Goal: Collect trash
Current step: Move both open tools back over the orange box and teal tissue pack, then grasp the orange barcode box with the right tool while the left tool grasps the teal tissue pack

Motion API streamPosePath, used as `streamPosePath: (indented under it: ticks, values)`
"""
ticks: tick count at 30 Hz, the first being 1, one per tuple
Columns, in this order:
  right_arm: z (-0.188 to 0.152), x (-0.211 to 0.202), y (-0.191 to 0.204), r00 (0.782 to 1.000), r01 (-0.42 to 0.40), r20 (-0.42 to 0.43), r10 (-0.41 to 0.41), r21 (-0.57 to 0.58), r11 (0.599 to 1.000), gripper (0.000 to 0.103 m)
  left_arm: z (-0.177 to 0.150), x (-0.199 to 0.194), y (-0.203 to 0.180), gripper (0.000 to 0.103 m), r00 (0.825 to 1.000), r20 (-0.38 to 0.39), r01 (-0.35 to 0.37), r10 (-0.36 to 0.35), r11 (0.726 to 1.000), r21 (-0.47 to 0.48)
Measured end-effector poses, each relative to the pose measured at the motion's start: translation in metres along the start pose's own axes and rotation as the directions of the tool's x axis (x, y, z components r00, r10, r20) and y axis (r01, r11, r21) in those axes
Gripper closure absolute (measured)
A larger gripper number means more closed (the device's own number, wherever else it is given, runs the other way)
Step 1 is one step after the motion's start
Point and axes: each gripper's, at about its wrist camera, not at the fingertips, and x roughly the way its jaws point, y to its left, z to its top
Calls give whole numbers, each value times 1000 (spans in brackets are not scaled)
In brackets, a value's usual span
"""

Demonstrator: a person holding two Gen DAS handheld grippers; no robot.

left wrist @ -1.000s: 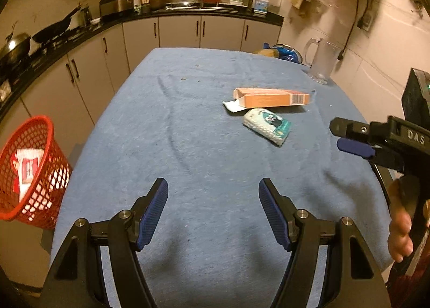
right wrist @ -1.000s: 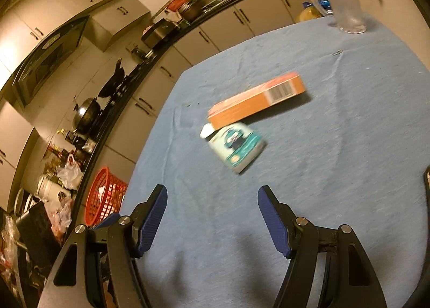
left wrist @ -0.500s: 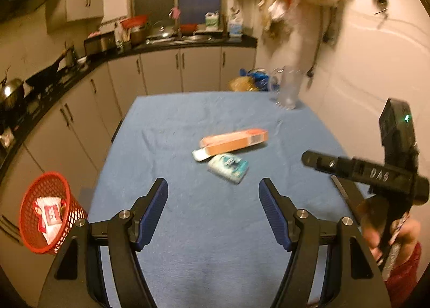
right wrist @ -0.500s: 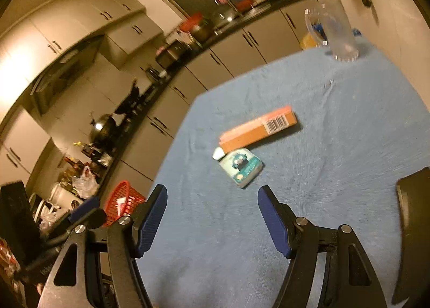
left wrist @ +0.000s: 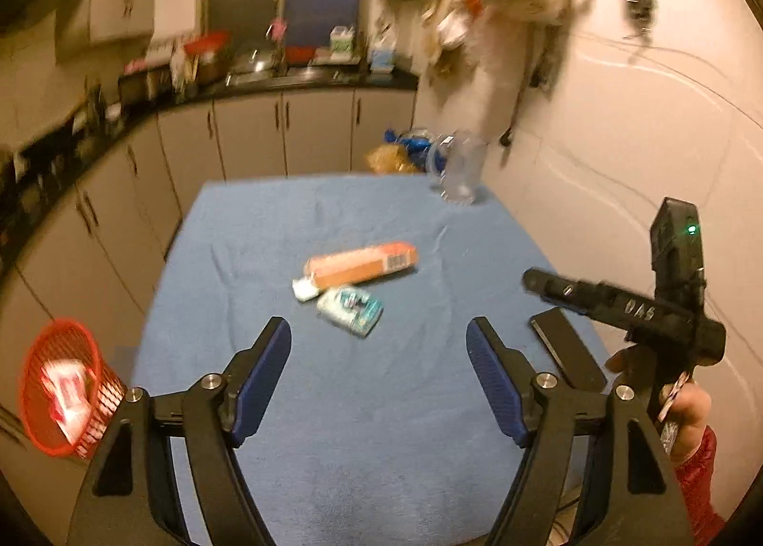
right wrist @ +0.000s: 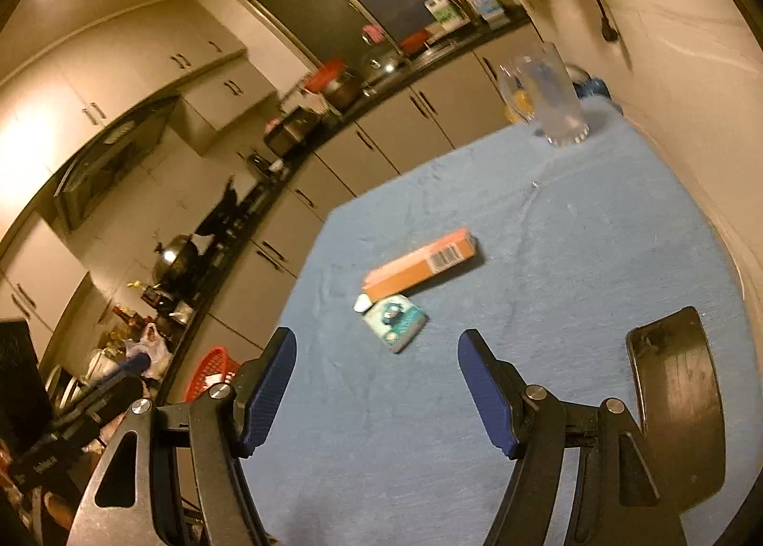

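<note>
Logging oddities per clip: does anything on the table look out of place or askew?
Only the trash: an orange box lies flat and askew mid-table, a teal packet touching its end. The pitcher stands upright; no spills.

The left gripper (left wrist: 379,381) hangs above the near end of the blue table (left wrist: 334,427), jaws spread wide and empty. Around the table's middle an orange box (left wrist: 362,263) lies flat with a teal packet (left wrist: 350,310) touching its near side. The right gripper (left wrist: 615,303) is held above the right edge. A red basket (left wrist: 59,386) stands off the near-left corner.
</note>
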Motion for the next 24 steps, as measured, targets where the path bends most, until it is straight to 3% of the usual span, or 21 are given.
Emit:
streamPosePath:
  ticks: [5,10,17,24]
  values:
    - [14,62,-22,995,39,-90,-34,56,998,28,-21,62,51,28,992,-127,-24,10,993,-115]
    - [38,136,-38,984,56,-174,-28,152,987,28,-37,93,87,28,989,-149,-39,15,986,-159]
    - [43,216,-58,977,96,-209,-32,303,948,28,-45,113,121,28,988,-150,-56,33,987,-153]
    - [51,252,-63,989,108,-135,-63,362,926,29,-45,123,136,28,989,-145,-55,32,987,-152]
